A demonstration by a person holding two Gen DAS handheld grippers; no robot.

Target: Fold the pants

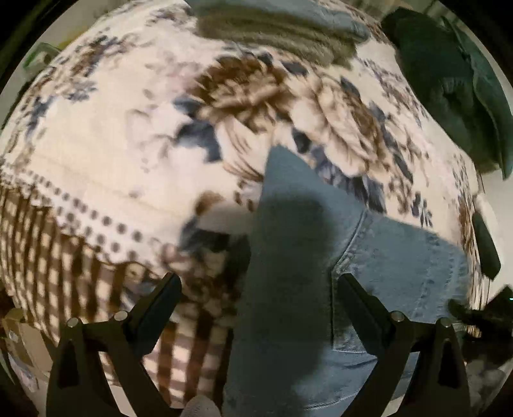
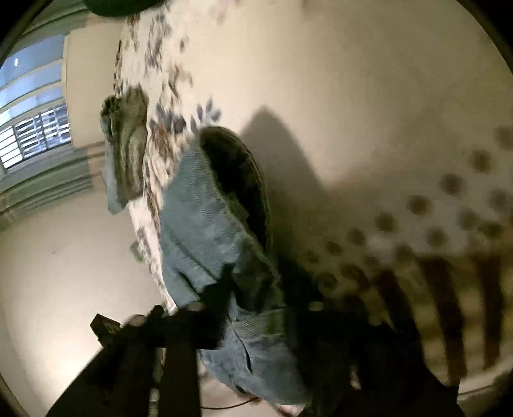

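Blue denim pants (image 1: 304, 256) lie on a floral blanket (image 1: 128, 144), folded into a pointed shape that runs toward the bed's near edge. My left gripper (image 1: 259, 282) is open and hovers over the pants, one finger (image 1: 160, 298) over the blanket and the other (image 1: 362, 304) over the denim. In the blurred right wrist view the pants (image 2: 205, 231) hang at the bed's edge, with the waistband (image 2: 237, 173) raised. My right gripper (image 2: 256, 304) seems to hold the denim between its dark fingers.
A stack of folded clothes (image 1: 282, 29) sits at the far side of the bed, also in the right wrist view (image 2: 125, 150). A dark green garment (image 1: 449, 89) lies at the far right. The floor (image 2: 64, 256) and a window (image 2: 35, 134) are beyond the bed.
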